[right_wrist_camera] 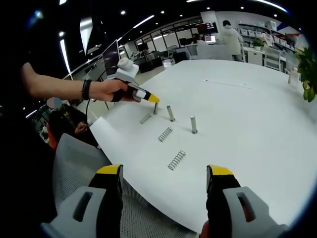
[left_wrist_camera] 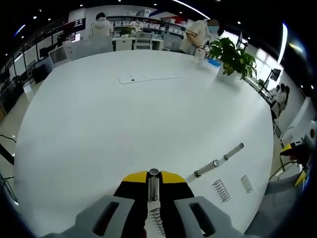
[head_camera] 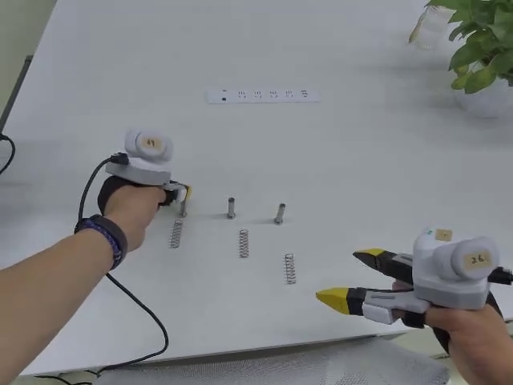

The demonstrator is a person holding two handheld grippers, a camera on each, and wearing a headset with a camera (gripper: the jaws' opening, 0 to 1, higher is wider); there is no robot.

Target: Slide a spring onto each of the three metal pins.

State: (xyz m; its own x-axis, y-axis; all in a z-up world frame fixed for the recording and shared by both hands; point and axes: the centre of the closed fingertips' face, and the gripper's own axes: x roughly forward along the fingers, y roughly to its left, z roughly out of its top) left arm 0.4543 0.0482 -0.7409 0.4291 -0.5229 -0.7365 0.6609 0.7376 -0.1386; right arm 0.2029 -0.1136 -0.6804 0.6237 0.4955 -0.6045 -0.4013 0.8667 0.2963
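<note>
Springs lie flat on the white table (head_camera: 361,160) in the head view, three short coils of grey wire: the left spring (head_camera: 176,233), the middle spring (head_camera: 244,243) and the right spring (head_camera: 289,268). Each lies just on the near side of a pin and apart from it. The pins also number three, small grey metal posts standing upright in a row: the left pin (head_camera: 183,210), the middle pin (head_camera: 231,208) and the right pin (head_camera: 280,212). My left gripper (head_camera: 184,192) has its yellow tips at the top of the left pin. My left hand (head_camera: 132,210) wraps the handle, forearm reaching in from the lower left with a dark band on the wrist. My right gripper (head_camera: 350,277) hovers low at the right, well apart from the row and pointing left, with my right hand (head_camera: 473,337) behind it.

In the left gripper view the jaws are clenched on the left pin — it stands upright between the yellow tips, with the left spring on the table just below it. The other two pins and two springs lie off to the right.

In the right gripper view my jaws stand wide apart — nothing between them. All three pins and three springs sit beyond them on the table.
</note>
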